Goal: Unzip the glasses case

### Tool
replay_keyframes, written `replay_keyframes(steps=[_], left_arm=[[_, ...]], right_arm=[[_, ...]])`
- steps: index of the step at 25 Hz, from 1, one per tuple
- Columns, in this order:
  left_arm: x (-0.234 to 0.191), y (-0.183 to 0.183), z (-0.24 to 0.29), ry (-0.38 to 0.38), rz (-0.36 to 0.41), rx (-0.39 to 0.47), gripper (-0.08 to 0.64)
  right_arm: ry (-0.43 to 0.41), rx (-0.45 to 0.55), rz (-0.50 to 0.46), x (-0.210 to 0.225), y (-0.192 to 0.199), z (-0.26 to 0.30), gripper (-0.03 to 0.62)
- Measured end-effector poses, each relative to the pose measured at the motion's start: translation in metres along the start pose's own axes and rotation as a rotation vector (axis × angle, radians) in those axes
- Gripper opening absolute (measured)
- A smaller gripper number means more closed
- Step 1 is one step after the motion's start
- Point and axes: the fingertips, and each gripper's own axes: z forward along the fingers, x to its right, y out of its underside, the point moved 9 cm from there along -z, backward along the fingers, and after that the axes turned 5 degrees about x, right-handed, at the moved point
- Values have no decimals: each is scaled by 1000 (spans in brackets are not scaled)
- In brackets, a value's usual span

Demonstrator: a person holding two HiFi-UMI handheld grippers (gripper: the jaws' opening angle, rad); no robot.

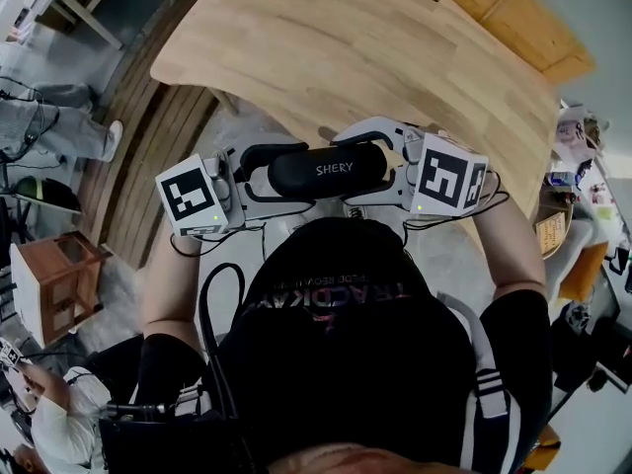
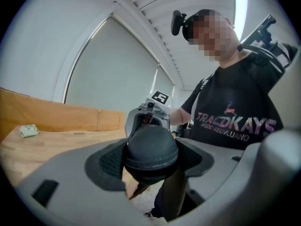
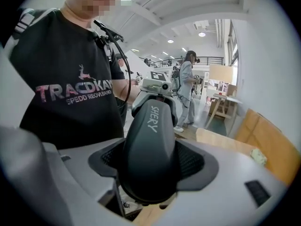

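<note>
The black glasses case (image 1: 326,171), marked SHERY, hangs level in the air in front of my chest, just off the near edge of the wooden table (image 1: 346,47). My left gripper (image 1: 284,174) is shut on its left end, and the rounded end (image 2: 150,149) fills the gap between the pads. My right gripper (image 1: 363,171) grips the other end, where the case's body (image 3: 150,145) sits tight against both pads. The two grippers face each other along the case. I cannot see the zipper pull in any view.
A small pale object (image 2: 28,131) lies on the table by the wooden wall panel. A wooden stool (image 1: 49,279) stands on the floor at the left. One person sits at the lower left (image 1: 59,403); another stands further off (image 3: 186,88).
</note>
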Motion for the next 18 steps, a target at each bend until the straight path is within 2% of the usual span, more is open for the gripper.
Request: replay_keyframes(steps=[4,6,8,10,13,18], left_arm=[[-7,8,4,-20,-14,-17,327],[-13,12,-2,-65,-30,-33,325],[-20,18,-10,-124,-57,-43,312],[-25,26,-13,-199,-80,-57,246],[-29,42,-9,-326,-98,-78,47],[-29,59,18,-431,-136,-122,12]], right_arm=[[-3,-39,22,1,14,-12,336],[16,-36,48,4,25,-24,334],[71,-7,95,13,44,-38,334],[141,-21,135,28,71,-52,334],[223,-25,213,57,115,-63,334],[241,-62,286,108,177,-63,334]])
